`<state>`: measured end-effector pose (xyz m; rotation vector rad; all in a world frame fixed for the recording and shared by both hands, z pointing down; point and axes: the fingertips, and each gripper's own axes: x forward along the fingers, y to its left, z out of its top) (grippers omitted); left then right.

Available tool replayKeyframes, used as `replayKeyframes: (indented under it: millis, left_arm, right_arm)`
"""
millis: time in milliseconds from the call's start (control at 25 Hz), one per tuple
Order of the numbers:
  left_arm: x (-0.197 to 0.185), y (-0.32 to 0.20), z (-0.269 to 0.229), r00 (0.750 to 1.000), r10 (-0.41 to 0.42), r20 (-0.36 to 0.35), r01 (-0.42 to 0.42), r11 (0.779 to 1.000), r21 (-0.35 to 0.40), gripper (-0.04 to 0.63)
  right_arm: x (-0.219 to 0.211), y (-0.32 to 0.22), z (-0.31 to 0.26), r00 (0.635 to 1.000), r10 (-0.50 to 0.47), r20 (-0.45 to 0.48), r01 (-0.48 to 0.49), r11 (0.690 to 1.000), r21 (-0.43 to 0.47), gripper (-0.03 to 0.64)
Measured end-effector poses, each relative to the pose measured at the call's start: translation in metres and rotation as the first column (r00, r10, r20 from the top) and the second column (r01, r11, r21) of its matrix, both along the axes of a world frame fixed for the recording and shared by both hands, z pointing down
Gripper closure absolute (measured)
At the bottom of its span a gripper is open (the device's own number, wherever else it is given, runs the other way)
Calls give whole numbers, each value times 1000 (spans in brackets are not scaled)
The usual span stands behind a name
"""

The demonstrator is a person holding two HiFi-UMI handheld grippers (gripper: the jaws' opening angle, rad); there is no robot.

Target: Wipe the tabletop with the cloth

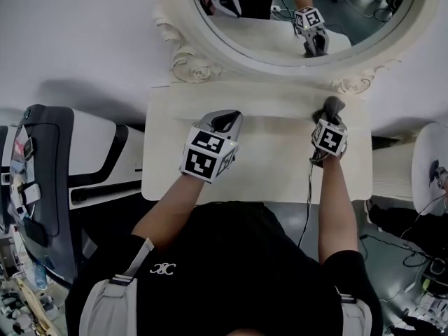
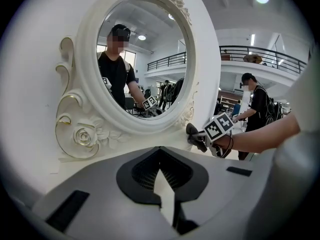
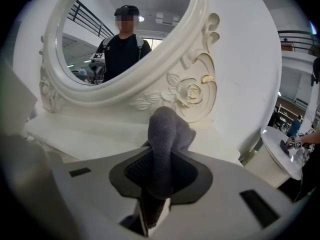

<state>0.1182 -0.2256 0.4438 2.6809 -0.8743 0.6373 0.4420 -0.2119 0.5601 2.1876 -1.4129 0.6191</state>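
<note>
A cream tabletop [image 1: 273,156] stands under an ornate oval mirror [image 1: 280,47]. My right gripper [image 1: 330,117] is at the table's back right, near the mirror's base, and is shut on a dark grey cloth [image 1: 333,106]. In the right gripper view the cloth [image 3: 167,134] bulges up out of the right gripper [image 3: 160,184] in front of the carved rose [image 3: 192,91]. My left gripper [image 1: 225,122] hovers over the middle of the table, shut, with nothing in it. The left gripper view looks past the left gripper [image 2: 164,186] to the right gripper [image 2: 200,138] and its cloth [image 2: 192,130].
A black and white machine [image 1: 63,166] stands against the table's left side. At the right stands a round white side table [image 1: 428,161], with cables on the floor below it. The mirror frame [image 2: 95,129] rises right at the tabletop's back edge. A person [image 2: 257,104] stands far behind.
</note>
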Motion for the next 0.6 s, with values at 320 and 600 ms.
replayKeyframes:
  millis: [320, 600]
  left_arm:
    - [-43, -3, -2, 999, -46, -8, 46, 999, 4, 598]
    - [-87, -4, 3, 995, -96, -5, 96, 995, 2, 598]
  right_arm:
    - [-82, -32, 5, 991, -136, 3, 136, 991, 11, 532]
    - [-161, -56, 4, 968, -252, -1, 252, 968, 23, 532]
